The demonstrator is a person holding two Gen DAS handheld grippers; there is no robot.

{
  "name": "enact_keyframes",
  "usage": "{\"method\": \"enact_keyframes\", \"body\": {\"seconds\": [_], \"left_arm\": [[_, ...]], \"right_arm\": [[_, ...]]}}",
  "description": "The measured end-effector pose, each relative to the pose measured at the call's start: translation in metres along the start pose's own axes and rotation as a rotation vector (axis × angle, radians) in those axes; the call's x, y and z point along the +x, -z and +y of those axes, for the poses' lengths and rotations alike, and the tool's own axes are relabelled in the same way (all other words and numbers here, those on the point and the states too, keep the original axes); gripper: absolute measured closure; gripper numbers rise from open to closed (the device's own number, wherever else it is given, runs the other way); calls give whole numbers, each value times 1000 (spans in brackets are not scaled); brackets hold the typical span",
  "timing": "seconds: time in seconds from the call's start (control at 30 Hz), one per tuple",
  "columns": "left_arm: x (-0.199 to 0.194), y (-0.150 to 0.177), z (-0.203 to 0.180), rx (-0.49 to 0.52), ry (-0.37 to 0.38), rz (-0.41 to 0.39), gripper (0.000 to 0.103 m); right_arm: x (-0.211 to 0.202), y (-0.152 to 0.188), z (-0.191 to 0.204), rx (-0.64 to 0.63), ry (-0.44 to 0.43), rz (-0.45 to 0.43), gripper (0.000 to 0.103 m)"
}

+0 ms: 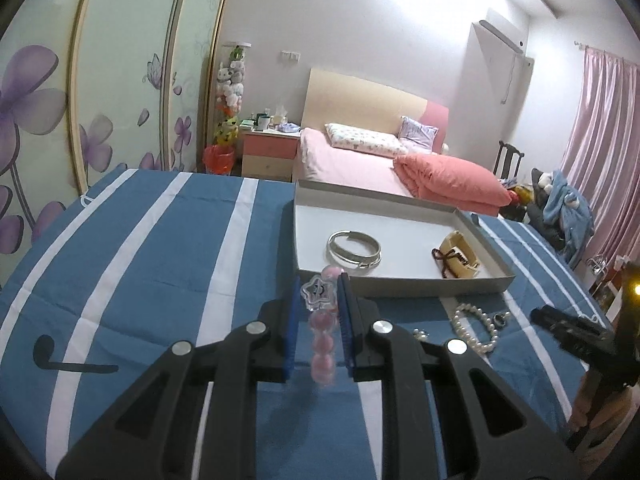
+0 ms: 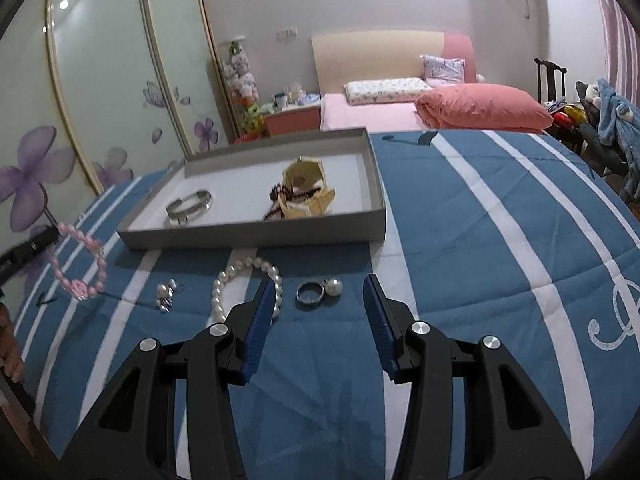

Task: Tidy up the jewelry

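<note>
Left gripper (image 1: 320, 300) clamped on pink bead bracelet (image 1: 322, 344), lifted off blue striped bedspread (image 1: 160, 260). Right gripper (image 2: 320, 300) held apart, nothing between pads, hovering above silver ring (image 2: 309, 293) and pearl earring (image 2: 333, 286). Just left, pearl bracelet (image 2: 244, 280). Beyond, grey tray (image 2: 256, 236) holding silver bangle (image 2: 189, 206) and cream bangle (image 2: 306, 196). Farthest, pink bed (image 1: 360, 164).

Blue quilt with white stripes (image 2: 460, 240) up front, and behind it a bed (image 1: 352, 168) with a salmon duvet (image 1: 452, 180), a nightstand (image 1: 270, 152) full of clutter, flowery wardrobe doors (image 1: 52, 112), and pink curtains (image 1: 600, 128).
</note>
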State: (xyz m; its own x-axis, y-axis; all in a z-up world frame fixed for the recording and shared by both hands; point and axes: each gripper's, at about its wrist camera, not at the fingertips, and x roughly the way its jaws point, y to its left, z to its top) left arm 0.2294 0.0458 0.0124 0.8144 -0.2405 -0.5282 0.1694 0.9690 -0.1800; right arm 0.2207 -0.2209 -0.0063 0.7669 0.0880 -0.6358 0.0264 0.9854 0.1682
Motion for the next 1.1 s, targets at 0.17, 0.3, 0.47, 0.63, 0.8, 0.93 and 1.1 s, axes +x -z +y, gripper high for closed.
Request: {"method": "enact_keyframes", "body": {"seconds": [0.17, 0.3, 0.47, 0.63, 0.8, 0.93, 1.1], "left_arm": [[0, 2, 1, -6, 1, 1, 84], [0, 3, 4, -14, -2, 1, 84], [0, 3, 6, -18, -2, 1, 84], [0, 5, 6, -16, 2, 6, 84], [3, 7, 5, -17, 1, 14, 84], [3, 7, 5, -17, 2, 12, 84], [3, 6, 5, -17, 2, 13, 84]], "right_arm": [[12, 5, 3, -22, 18, 65, 56], [24, 6, 4, -37, 31, 124, 58], [33, -2, -3, -8, 60, 132, 68], [46, -8, -1, -18, 60, 154, 74], [54, -10, 1, -27, 60, 183, 90], [53, -10, 0, -22, 56, 181, 96], [50, -10, -2, -25, 58, 175, 97]]}}
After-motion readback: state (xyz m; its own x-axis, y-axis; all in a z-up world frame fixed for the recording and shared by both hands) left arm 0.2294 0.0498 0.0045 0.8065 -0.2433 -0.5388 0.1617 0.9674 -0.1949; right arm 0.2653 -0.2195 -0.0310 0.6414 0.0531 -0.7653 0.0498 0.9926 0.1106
